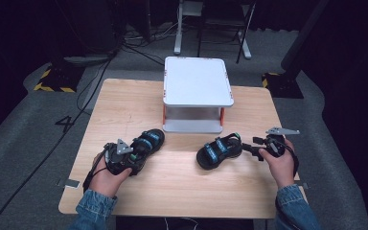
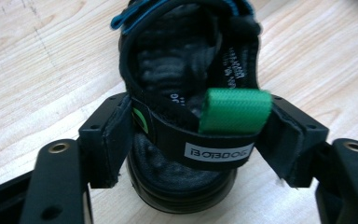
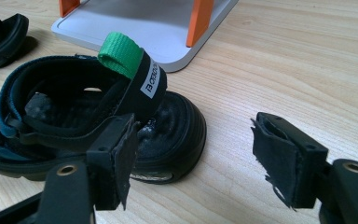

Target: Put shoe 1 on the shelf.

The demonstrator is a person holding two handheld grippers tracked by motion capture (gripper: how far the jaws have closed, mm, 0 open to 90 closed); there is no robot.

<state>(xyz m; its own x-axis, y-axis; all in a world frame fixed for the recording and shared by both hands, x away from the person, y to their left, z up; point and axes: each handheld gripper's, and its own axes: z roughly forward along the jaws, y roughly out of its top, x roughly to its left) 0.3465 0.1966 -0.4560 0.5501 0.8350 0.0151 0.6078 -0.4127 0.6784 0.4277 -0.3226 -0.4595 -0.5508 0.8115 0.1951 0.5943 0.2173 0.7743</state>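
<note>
**Two sandals at the table's near edge, one in each gripper's reach**

Currently the left gripper [image 2: 200, 140] has its jaws around the heel strap of the left sandal [image 1: 146, 143]; its own view shows both pads against the strap's sides, just below the green pull loop [image 2: 235, 111], so it reads as a grip on that strap. The right gripper [image 3: 200, 158] stands open: one pad sits beside the heel of the right sandal [image 1: 219, 151], the other is well clear over bare wood, nothing pinched.

Both sandals lie on the wooden table [image 1: 182, 187], near the person's side, in front of the white two-level shelf [image 1: 197, 81]. Each looks light, with a thick rubbery sole and soft fabric straps that will fold under pressure. The heel strap gives an easy hold but lets the shoe swing; pinching the sole's rim would likely be steadier.

The shelf's top is bare, and its lower level looks bare too as far as can be seen.
</note>
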